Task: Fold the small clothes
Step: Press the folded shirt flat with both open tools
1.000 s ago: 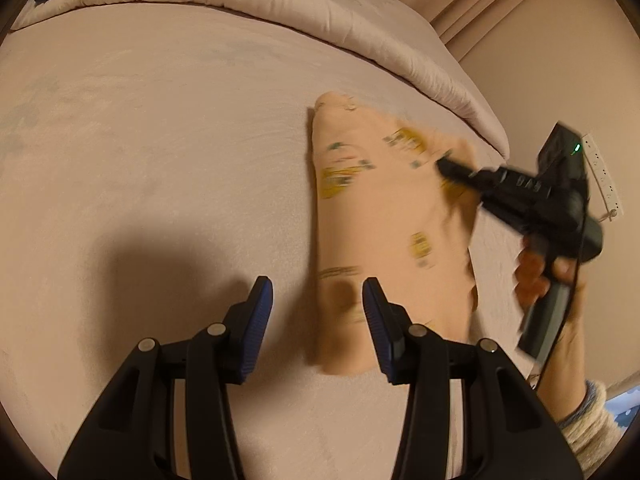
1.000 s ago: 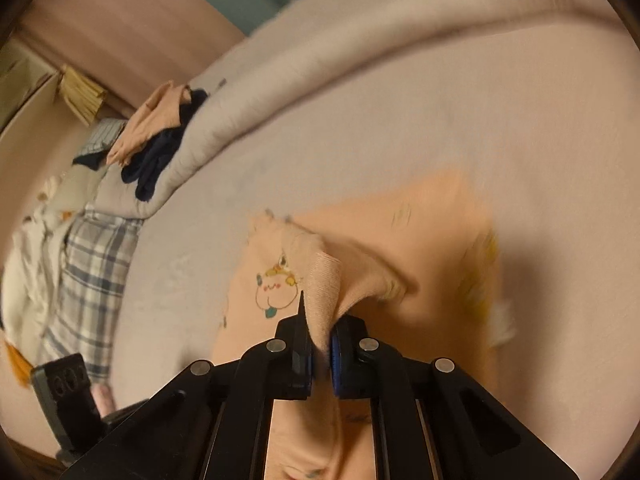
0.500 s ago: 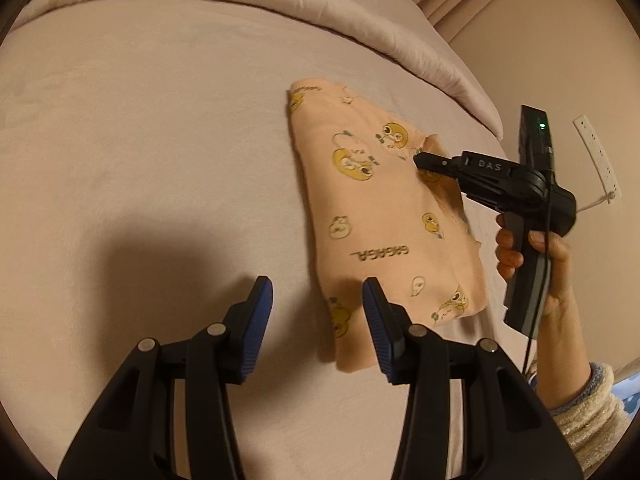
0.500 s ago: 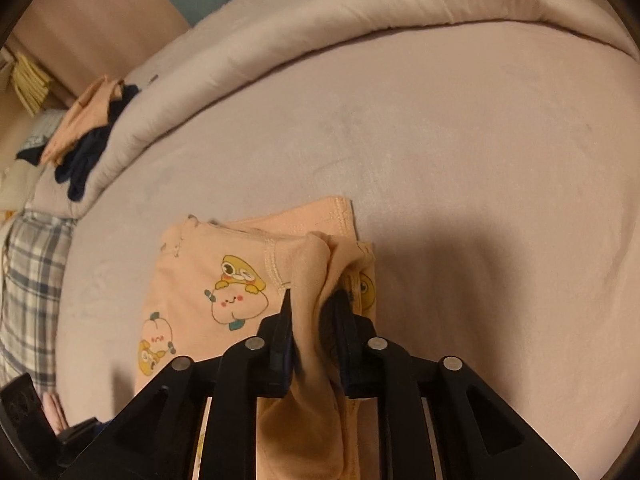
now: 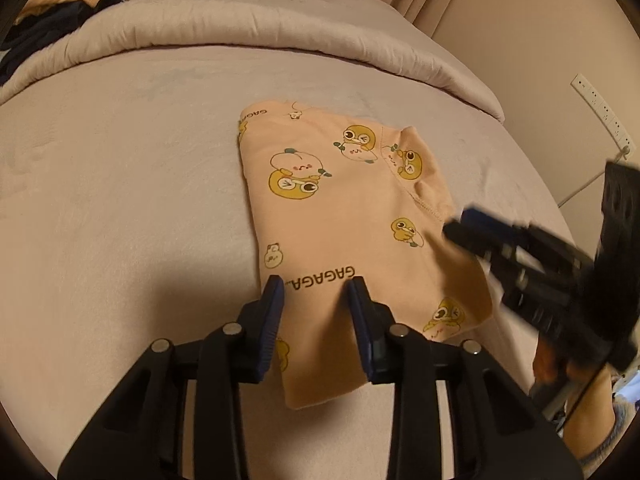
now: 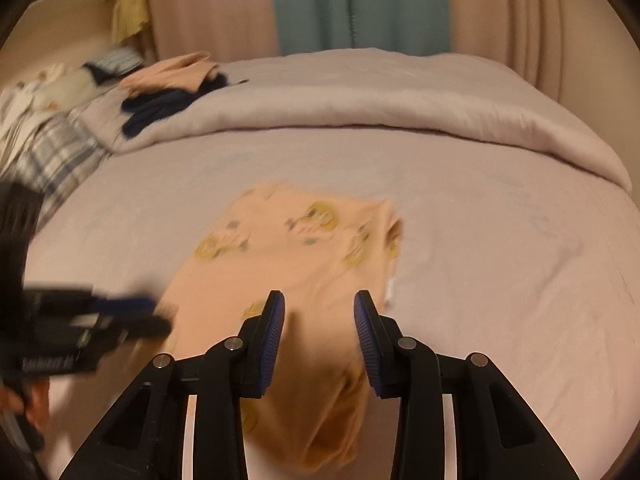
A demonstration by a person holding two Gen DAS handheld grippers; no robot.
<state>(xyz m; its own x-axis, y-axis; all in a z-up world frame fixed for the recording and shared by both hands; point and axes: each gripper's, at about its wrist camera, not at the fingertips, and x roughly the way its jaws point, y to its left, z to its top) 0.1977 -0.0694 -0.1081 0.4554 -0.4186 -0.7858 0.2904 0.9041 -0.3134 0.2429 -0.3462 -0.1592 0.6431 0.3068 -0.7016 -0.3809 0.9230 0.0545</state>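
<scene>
Garment (image 5: 352, 232): peach, printed with yellow cartoon figures and the word GAGAGA, lies folded in a rough oblong on the bed (image 5: 120, 208), near the middle and toward the right side; a sleeve or flap is folded over its far right corner
Left gripper (image 5: 316, 292): jaws part open and just closing, hanging over the garment's near left edge; cloth shows in the gap below them, but the blue pads do not press it and nothing is held
Right gripper (image 6: 319, 304): jaws part open and just opening, over the garment's near right part; the cloth is free of the pads and nothing is held; in the left view it is a blur at the garment's right edge
Hand (image 5: 576, 408): grips the right gripper's handle, low on the right
Duvet (image 5: 280, 40): rolled back across the far side of the bed
Clothes pile (image 6: 168, 92): peach and dark pieces on the duvet, far left
Curtain (image 6: 360, 4): teal, behind the bed
</scene>
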